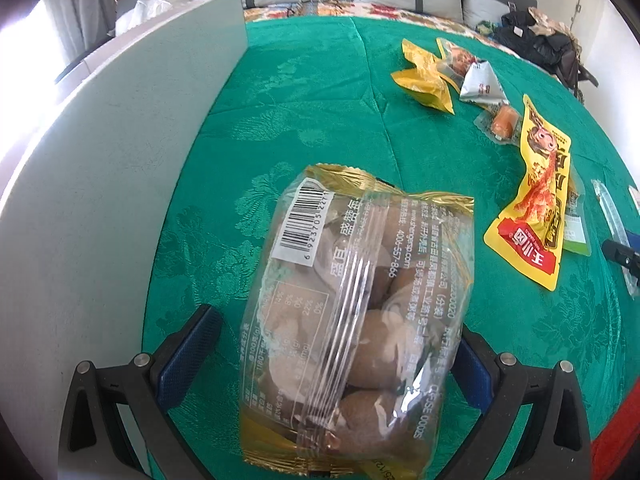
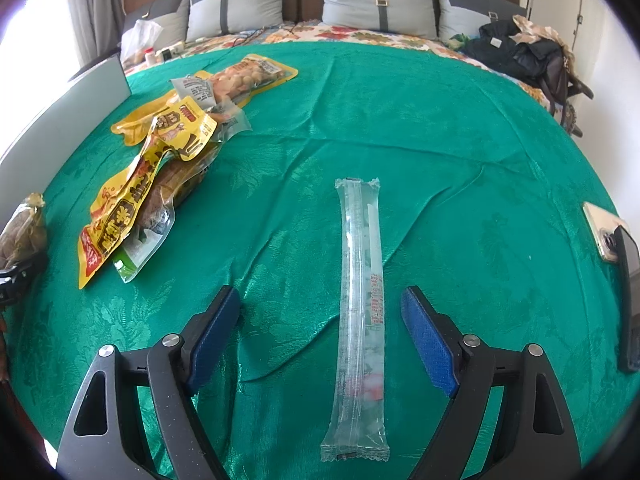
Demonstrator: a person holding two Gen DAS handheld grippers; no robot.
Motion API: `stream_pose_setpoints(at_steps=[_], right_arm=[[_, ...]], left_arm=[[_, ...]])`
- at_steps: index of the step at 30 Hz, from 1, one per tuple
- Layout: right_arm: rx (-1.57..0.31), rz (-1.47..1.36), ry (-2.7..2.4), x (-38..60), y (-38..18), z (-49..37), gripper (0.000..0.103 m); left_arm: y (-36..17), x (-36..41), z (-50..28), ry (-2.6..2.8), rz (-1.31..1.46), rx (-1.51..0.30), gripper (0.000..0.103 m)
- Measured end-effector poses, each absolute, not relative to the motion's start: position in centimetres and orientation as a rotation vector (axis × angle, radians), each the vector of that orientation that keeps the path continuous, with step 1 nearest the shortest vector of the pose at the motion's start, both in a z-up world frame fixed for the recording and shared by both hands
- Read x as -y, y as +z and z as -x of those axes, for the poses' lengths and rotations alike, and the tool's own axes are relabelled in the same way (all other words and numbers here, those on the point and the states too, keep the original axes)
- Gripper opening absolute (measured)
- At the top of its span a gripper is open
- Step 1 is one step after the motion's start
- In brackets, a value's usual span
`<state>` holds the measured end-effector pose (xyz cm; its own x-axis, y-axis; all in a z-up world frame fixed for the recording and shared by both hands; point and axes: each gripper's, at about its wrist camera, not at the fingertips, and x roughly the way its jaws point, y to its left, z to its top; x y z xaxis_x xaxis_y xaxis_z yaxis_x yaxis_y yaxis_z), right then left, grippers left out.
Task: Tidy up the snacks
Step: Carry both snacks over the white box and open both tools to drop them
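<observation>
Left gripper (image 1: 336, 360) stands spread, a clear bag of brown snacks (image 1: 356, 304) lying between its fingers, with a gap at the left pad; grip cannot be confirmed; right gripper (image 2: 320, 332) is wide apart, straddling a long clear stick packet (image 2: 360, 312) on the green cloth (image 2: 460, 160) without touching; yellow packets (image 2: 160, 160) heaped near a grey box (image 1: 120, 160).

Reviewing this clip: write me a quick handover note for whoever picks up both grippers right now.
Left gripper: jaws apart around the clear bag of brown snacks; whether it grips is unclear.
Right gripper: open, straddling the long clear stick pack lying flat on the green cloth.
Yellow packets remain piled loose to the left.
Grey panel stands on the left.
Nothing visibly sorted yet; all snacks remain.
</observation>
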<state>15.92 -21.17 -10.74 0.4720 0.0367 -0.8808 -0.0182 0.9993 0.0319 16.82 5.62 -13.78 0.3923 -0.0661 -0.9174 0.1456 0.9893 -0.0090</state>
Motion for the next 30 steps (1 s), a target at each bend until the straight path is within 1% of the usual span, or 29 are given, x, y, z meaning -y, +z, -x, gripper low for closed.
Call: stream_pose_setpoints(at_steps=[1, 3, 4, 5, 7, 12, 17, 21, 25, 28, 30], right_arm=[[-1.128, -0.054, 0.056, 21.6, -10.4, -16.6, 0.082], [-1.202, -0.089, 0.074, 22.4, -9.9, -17.9, 0.058], [-1.24, -0.053, 0.058, 22.6, -9.9, -18.4, 0.019], [-1.264, -0.063, 0.076, 22.9, -9.9, -18.8, 0.019], [-1.281, -0.14, 0.093, 23.9, -9.6, -18.7, 0.019], [-1.199, -0.43, 0.11, 27.0, -7.9, -15.5, 0.019], [-1.159, -0.472, 0.153, 24.8, -5.5, -13.4, 0.019], [-1.137, -0.423, 0.279, 18.3, -2.1, -14.7, 0.019], [-1.088, -0.393, 0.479, 8.5, 2.3, -16.9, 0.019], [-1.059, -0.389, 0.635, 0.4, 5.2, -18.2, 0.019], [-1.057, -0.39, 0.722, -4.9, 6.3, -18.9, 0.02]], left_arm=[[-13.7, -5.6, -17.2, -0.144, -0.085, -1.197, 0.099], [-13.1, -5.4, -17.4, -0.174, -0.096, -1.218, 0.082], [-12.7, -5.1, -17.3, -0.18, -0.12, -1.21, 0.06], [-12.6, -5.0, -17.2, -0.19, -0.13, -1.223, 0.055], [-12.2, -5.1, -16.5, -0.237, -0.079, -1.223, 0.051], [-9.7, -5.7, -12.8, -0.324, 0.092, -1.153, 0.051], [-6.2, -6.2, -9.6, -0.405, 0.219, -1.067, 0.051], [-2.1, -9.7, -8.3, -0.41, 0.319, -0.983, 0.051], [1.6, -16.7, -8.2, -0.317, 0.398, -0.904, 0.051], [2.9, -22.9, -8.8, -0.184, 0.408, -0.872, 0.051], [2.9, -27.0, -9.4, -0.075, 0.4, -0.871, 0.051]])
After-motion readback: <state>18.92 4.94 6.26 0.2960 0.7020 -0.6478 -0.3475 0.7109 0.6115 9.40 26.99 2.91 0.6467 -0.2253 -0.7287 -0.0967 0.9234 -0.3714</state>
